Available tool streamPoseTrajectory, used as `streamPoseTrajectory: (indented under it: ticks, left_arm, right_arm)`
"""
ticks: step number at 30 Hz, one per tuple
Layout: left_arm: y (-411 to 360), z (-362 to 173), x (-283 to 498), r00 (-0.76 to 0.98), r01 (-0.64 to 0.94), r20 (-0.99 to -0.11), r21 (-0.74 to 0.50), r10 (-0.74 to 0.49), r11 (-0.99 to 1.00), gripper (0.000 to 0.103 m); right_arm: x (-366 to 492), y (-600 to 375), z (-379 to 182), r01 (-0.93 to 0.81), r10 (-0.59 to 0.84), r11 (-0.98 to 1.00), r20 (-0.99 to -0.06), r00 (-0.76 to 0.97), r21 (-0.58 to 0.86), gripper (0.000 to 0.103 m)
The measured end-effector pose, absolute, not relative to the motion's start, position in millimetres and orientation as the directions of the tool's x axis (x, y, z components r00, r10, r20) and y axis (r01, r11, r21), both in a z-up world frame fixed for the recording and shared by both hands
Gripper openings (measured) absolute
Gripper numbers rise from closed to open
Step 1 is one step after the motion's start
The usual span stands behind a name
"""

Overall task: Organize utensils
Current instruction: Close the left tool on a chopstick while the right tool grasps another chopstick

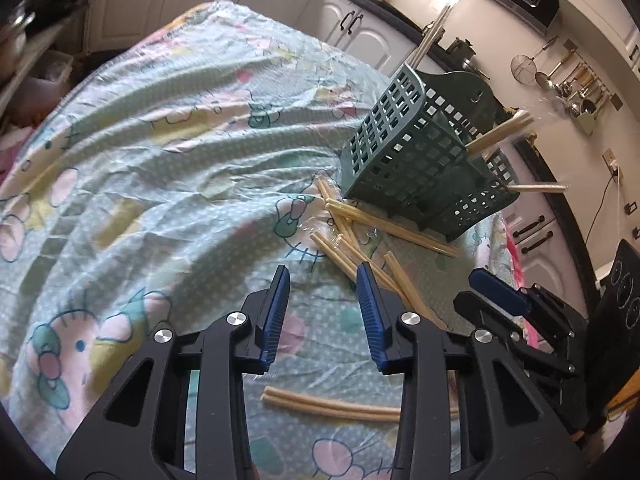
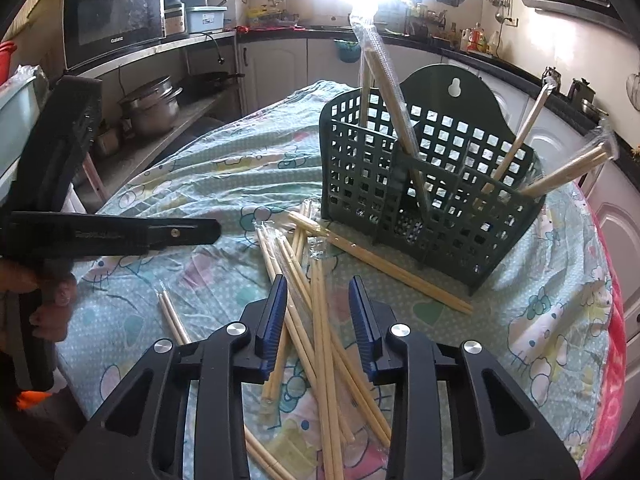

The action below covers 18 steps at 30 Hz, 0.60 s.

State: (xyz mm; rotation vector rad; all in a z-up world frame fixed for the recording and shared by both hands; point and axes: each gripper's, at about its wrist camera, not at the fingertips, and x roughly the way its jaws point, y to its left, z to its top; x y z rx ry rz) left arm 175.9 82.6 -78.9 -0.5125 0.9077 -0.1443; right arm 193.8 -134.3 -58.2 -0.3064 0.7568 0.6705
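Black arms and blue pads of the left gripper (image 1: pixel 323 280) fill the lower centre of the left wrist view; its jaws are seen standing apart with nothing between them, above a cartoon-printed cloth (image 1: pixel 160 160) spread over the table. One wrapped pair of chopsticks (image 1: pixel 332 404) is seen lying on the cloth below the pads, at the bottom centre. A loose heap of chopsticks (image 1: pixel 360 236) lies right of centre, touching the foot of a dark green slotted utensil holder (image 1: pixel 412 160) in the upper right, from which more sticks jut out. The right gripper (image 1: pixel 496 292) is seen at the lower right edge.

From the right wrist view, the right gripper (image 2: pixel 318 298) is seen at the lower centre, partly closed, with several sticks of the chopstick heap (image 2: pixel 320 340) lying between and beneath its pads; no pad is seen pressing on them. The utensil holder (image 2: pixel 420 184) stands upright in the upper right, with wrapped chopsticks leaning in its compartments. The left gripper (image 2: pixel 120 232) and a hand (image 2: pixel 52 300) are seen at the left edge. A microwave (image 2: pixel 114 20) is seen in the upper left.
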Motion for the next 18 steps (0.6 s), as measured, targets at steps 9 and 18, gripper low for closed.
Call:
streamPoseTrajectory:
  ticks: [9, 18]
  left_arm:
    - [86.9, -84.9, 203.8, 0.586, -0.117, -0.714, -0.543, -0.383, 0.832, 0.027]
    - [96.6, -106.0, 224.7, 0.549, -0.191, -0.71, -0.62, -0.44, 0.761, 0.027]
  right_arm:
    - [219.7, -119.3, -67.9, -0.666, 0.446, 0.746, -0.751, 0.486, 0.012, 0.03]
    - [245.4, -108.5, -90.9, -0.654, 0.407, 0.756, -0.792, 0.454, 0.014, 0.03]
